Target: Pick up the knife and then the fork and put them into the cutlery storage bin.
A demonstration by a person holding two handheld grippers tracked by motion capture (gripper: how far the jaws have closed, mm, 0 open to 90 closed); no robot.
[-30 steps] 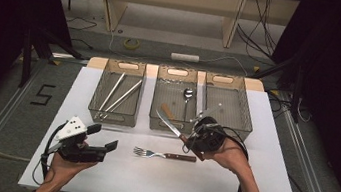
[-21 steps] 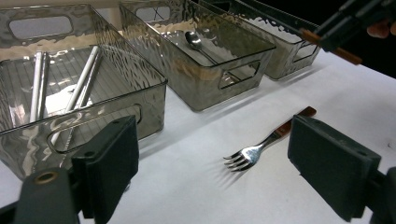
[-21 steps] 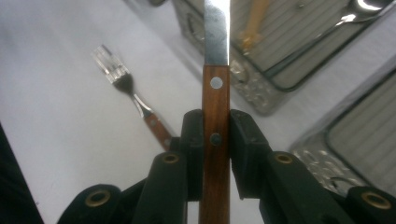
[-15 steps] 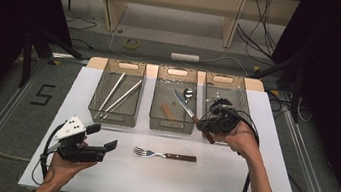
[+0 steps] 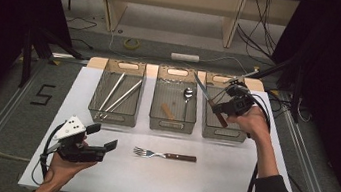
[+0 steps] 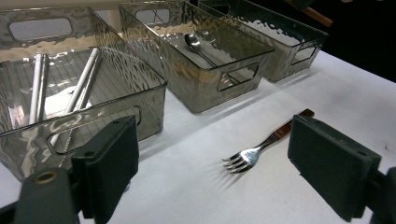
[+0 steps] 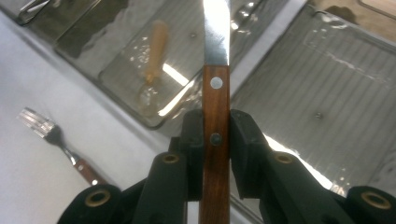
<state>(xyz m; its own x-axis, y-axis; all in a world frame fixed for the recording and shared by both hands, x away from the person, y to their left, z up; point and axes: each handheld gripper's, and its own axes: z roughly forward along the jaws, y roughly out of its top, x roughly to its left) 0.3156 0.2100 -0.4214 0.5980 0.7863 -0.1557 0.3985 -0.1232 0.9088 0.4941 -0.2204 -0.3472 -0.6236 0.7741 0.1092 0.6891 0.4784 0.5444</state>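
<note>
A knife [image 5: 207, 97] with a wooden handle and steel blade is clamped in my right gripper [image 5: 225, 106], which hovers over the near left corner of the right-hand clear bin [image 5: 224, 132]. In the right gripper view the pads press both sides of the knife handle [image 7: 215, 98], blade pointing away, in the right gripper [image 7: 215, 135]. A fork [image 5: 165, 155] with a wooden handle lies on the white table. My left gripper [image 5: 103, 136] rests at the near left, open, with nothing in it. In its own view the left gripper [image 6: 222, 163] faces the fork [image 6: 261, 147].
Three clear bins stand in a row at the back. The left bin [image 5: 112, 116] holds long metal rods. The middle bin [image 5: 172, 123] holds a spoon [image 5: 188, 94] and a short wooden piece [image 5: 168, 111]. The white table [image 5: 226, 184] ends just behind the bins.
My right gripper has carried the knife from just above the fork up and back to the right-hand bin. The left gripper and the fork have stayed put.
</note>
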